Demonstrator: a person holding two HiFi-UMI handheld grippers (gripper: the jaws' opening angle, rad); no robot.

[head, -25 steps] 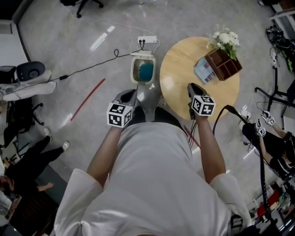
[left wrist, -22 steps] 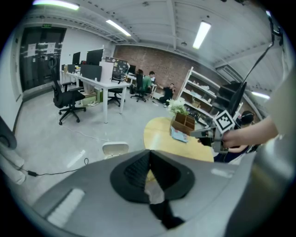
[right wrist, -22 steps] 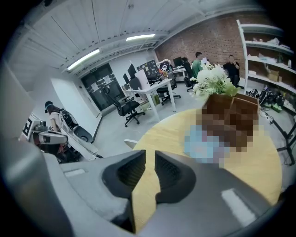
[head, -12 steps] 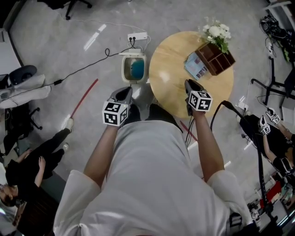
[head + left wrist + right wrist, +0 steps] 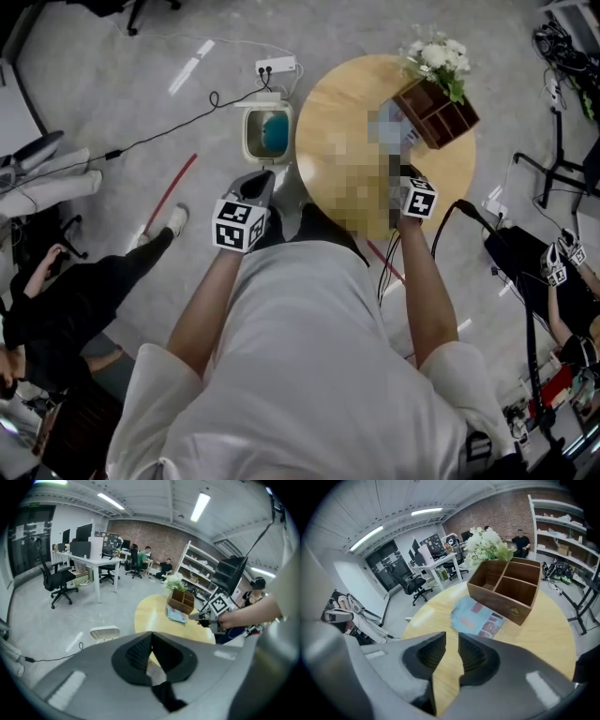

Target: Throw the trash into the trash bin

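The trash, a flat blue printed packet [image 5: 480,617], lies on the round wooden table [image 5: 525,641] against a wooden compartment box [image 5: 509,588]. My right gripper [image 5: 451,637] hovers over the table just short of the packet. Its jaws have just been opening, stand a narrow gap apart and hold nothing. In the head view a mosaic patch hides the packet. The white bin [image 5: 265,134] with a blue liner stands on the floor left of the table. My left gripper [image 5: 261,176] hangs near the bin, its jaws [image 5: 151,634] shut and empty.
White flowers [image 5: 433,58] sit behind the wooden box [image 5: 436,111]. A power strip [image 5: 277,66] and black cable [image 5: 159,141] lie on the floor past the bin. A person in black [image 5: 75,291] is at the left. Desks and office chairs [image 5: 61,581] stand further off.
My right gripper has moved forward over the table toward the packet and its jaws have parted slightly. The left gripper has shifted a little forward. The person at the left has walked nearer.
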